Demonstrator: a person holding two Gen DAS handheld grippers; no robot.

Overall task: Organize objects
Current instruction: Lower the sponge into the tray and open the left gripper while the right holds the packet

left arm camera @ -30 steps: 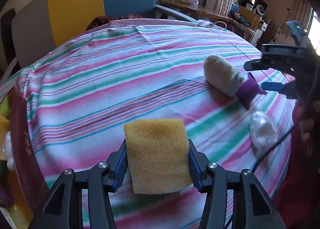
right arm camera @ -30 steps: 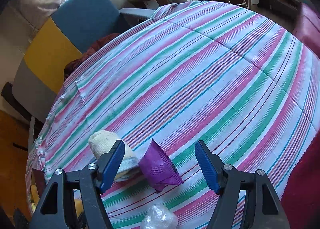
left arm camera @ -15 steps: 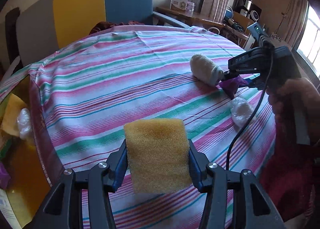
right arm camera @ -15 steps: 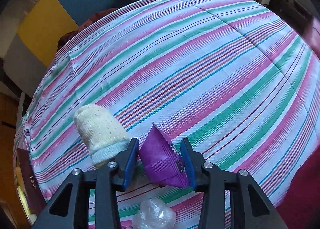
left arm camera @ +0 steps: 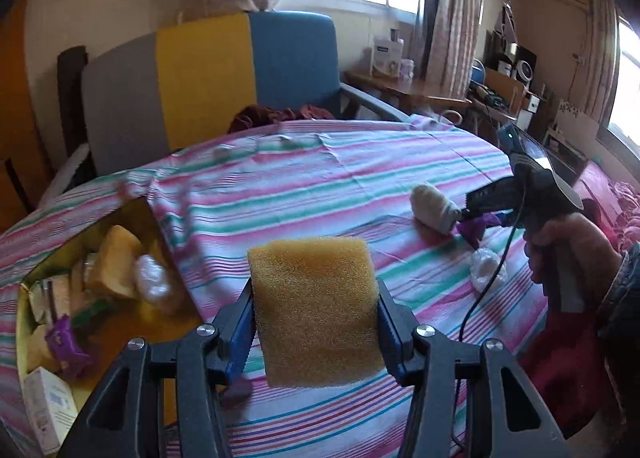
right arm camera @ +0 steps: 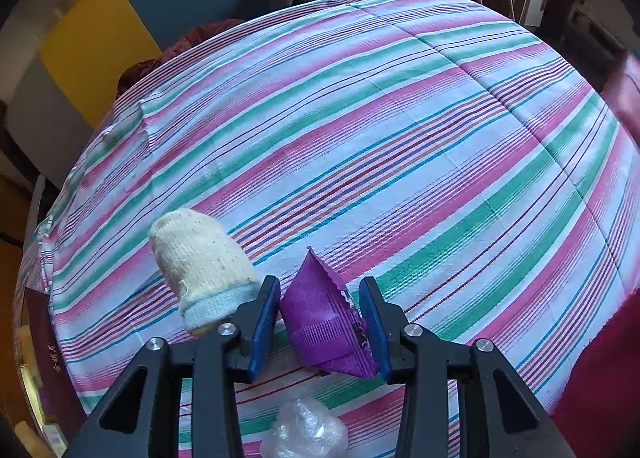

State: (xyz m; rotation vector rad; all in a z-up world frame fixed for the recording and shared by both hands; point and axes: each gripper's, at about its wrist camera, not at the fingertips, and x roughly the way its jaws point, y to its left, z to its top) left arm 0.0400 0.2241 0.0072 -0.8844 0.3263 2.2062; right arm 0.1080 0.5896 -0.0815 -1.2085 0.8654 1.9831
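Note:
My left gripper (left arm camera: 315, 322) is shut on a yellow sponge (left arm camera: 316, 310) and holds it above the striped tablecloth (left arm camera: 320, 186), near an open yellow box (left arm camera: 24, 334) at the left. My right gripper (right arm camera: 319, 322) is shut on a purple packet (right arm camera: 324, 326) that rests on the cloth. A rolled cream sock (right arm camera: 200, 262) lies just left of that packet, against the left finger. A crumpled clear plastic wad (right arm camera: 304, 432) sits below the right gripper. In the left wrist view the right gripper (left arm camera: 476, 218), the sock (left arm camera: 434, 208) and the plastic wad (left arm camera: 486, 268) show at the right.
The yellow box holds several items: a purple packet (left arm camera: 64, 342), a plastic wad (left arm camera: 154, 284), yellow sponges (left arm camera: 116, 258), a white carton (left arm camera: 50, 406). A grey, yellow and blue chair (left arm camera: 208, 74) stands behind the table. A person's hand (left arm camera: 576, 250) grips the right tool; red fabric (left arm camera: 560, 370) lies at the right.
The right gripper's jaws closed onto the purple packet. My left gripper rose and swung left with the sponge, bringing the open yellow box into view.

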